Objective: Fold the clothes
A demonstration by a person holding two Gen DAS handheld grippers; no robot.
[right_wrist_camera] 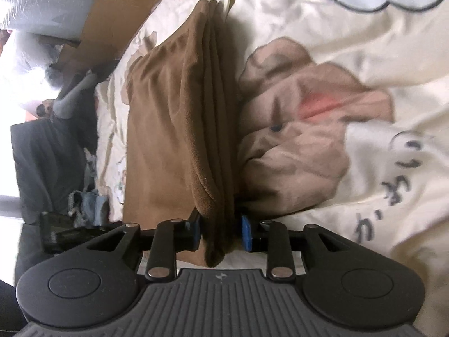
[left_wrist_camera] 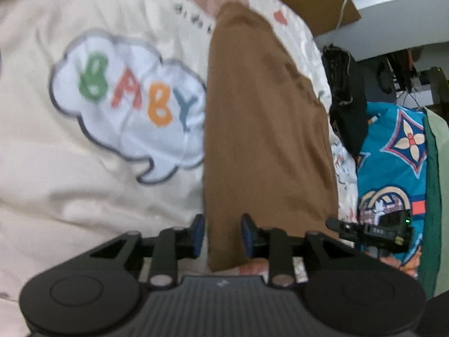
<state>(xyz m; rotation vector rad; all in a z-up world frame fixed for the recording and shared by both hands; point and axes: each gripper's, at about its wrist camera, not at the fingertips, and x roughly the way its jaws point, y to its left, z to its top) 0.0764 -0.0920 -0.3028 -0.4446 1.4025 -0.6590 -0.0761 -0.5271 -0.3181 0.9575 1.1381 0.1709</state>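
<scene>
Folding under way on a cream quilt [left_wrist_camera: 84,196] printed with a "BABY" cloud [left_wrist_camera: 129,104] and a cartoon bear [right_wrist_camera: 303,129].

Left gripper [left_wrist_camera: 221,234]: parted a moderate way, pads [left_wrist_camera: 198,233] clear of cloth, nothing held. Brown garment [left_wrist_camera: 266,140] lying flat as a long strip, near edge running just between and under the blue pads. Looks like a release, so that the strip stays smoothed along the quilt.

Right gripper [right_wrist_camera: 220,233]: part open, with the stacked brown layers [right_wrist_camera: 213,140] standing in the gap; left pad seems to touch the bundle, right pad just apart from it, so no firm pinch. Fold edge upright, probably kept gathered so that the layers stay aligned. Rest of the garment spread to the left, far end toward a cardboard box [right_wrist_camera: 120,14].
</scene>
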